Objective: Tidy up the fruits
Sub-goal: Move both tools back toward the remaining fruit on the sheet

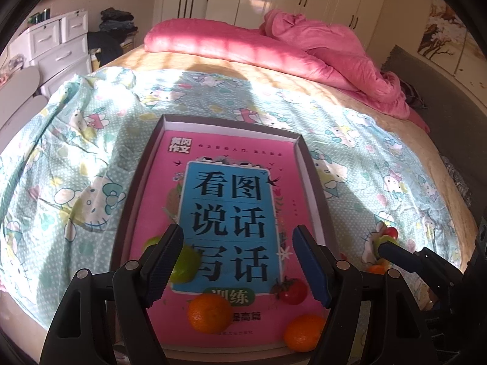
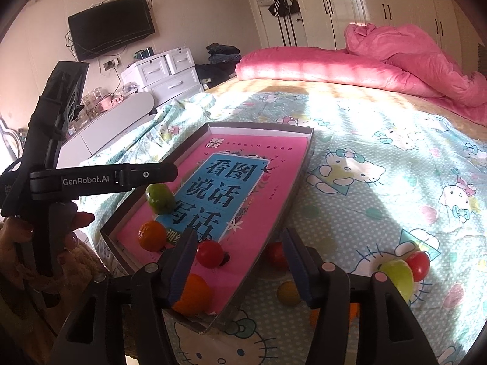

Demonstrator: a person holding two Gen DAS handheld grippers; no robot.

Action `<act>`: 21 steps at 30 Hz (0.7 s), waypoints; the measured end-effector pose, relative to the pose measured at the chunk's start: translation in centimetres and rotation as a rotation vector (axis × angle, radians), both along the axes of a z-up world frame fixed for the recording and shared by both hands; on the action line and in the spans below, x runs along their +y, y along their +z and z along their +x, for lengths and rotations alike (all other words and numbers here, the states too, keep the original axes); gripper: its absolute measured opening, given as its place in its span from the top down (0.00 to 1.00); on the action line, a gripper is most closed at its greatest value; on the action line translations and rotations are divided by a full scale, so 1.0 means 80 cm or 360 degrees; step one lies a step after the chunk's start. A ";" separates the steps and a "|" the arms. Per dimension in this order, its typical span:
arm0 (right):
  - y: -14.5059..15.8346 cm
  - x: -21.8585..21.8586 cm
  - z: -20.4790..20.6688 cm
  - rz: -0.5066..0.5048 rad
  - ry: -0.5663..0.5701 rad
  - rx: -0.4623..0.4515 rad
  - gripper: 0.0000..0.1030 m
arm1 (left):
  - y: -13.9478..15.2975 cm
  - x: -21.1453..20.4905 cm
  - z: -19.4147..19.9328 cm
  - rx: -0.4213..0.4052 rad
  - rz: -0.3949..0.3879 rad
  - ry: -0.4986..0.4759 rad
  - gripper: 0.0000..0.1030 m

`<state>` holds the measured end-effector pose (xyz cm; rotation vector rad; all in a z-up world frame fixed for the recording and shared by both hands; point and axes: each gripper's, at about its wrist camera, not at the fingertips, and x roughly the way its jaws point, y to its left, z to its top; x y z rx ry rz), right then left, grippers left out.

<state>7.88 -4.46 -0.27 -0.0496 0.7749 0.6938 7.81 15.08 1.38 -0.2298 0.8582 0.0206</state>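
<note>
- Left wrist view: the left gripper [image 1: 239,261] hangs over the near end of the tray [image 1: 143,179], its jaws spread wide with nothing between the blue pads.
- Just past those pads, four fruits lie on the pink book [image 1: 226,188] that fills the tray: an orange [image 1: 209,313] near the front, a second orange [image 1: 303,332] at the front right corner, a tomato [image 1: 292,291] just behind it, and a green fruit [image 1: 184,263] partly hidden by the left finger.
- Right wrist view: the right gripper [image 2: 240,261] is likewise wide open and empty, poised over the tray's near right edge.
- Beside the tray, loose on the patterned sheet [image 2: 380,176], lie a red fruit [image 2: 275,254] against the tray wall, a small yellow fruit [image 2: 288,293], and further right a green apple [image 2: 399,276] touching a red tomato [image 2: 419,264].
- Another orange piece [image 2: 353,311] shows behind the right finger; it is mostly hidden.
- Farther back a pink quilt [image 2: 380,67] is bunched at the head of the bed.
- Beyond it stand white wardrobes [image 2: 380,6], white drawers [image 2: 170,71] and a wall television [image 2: 111,26].
</note>
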 end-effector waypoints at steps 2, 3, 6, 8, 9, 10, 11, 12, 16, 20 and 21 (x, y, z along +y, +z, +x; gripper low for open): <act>0.003 -0.004 -0.001 -0.0003 -0.0010 -0.0014 0.43 | 0.001 -0.006 0.001 -0.0003 0.0005 -0.0019 0.26; 0.004 -0.006 -0.001 -0.0004 -0.0012 -0.0016 0.42 | 0.001 -0.009 0.001 -0.0006 0.0007 -0.0030 0.26; 0.007 -0.014 -0.001 -0.0003 -0.0036 -0.0029 0.40 | 0.002 -0.022 0.001 -0.0014 0.0019 -0.0068 0.26; 0.009 -0.019 0.000 0.0003 -0.0053 -0.0031 0.40 | 0.003 -0.029 0.000 -0.0020 0.0017 -0.0096 0.26; 0.010 -0.022 0.000 0.0010 -0.0061 -0.0033 0.40 | 0.004 -0.033 0.000 -0.0025 0.0016 -0.0108 0.26; 0.011 -0.025 0.001 0.0012 -0.0071 -0.0031 0.39 | 0.004 -0.036 -0.001 -0.0030 0.0017 -0.0119 0.25; 0.013 -0.028 0.001 0.0014 -0.0083 -0.0033 0.39 | 0.005 -0.040 -0.001 -0.0032 0.0019 -0.0129 0.24; 0.014 -0.032 0.002 0.0021 -0.0094 -0.0035 0.39 | 0.006 -0.042 -0.001 -0.0034 0.0019 -0.0138 0.24; 0.017 -0.047 0.006 0.0040 -0.0141 -0.0032 0.38 | 0.007 -0.052 -0.002 -0.0038 0.0017 -0.0168 0.24; 0.019 -0.062 0.009 0.0056 -0.0187 -0.0027 0.38 | 0.009 -0.060 -0.003 -0.0044 0.0012 -0.0194 0.24; 0.020 -0.064 0.010 0.0056 -0.0197 -0.0027 0.38 | 0.010 -0.063 -0.003 -0.0045 0.0014 -0.0201 0.24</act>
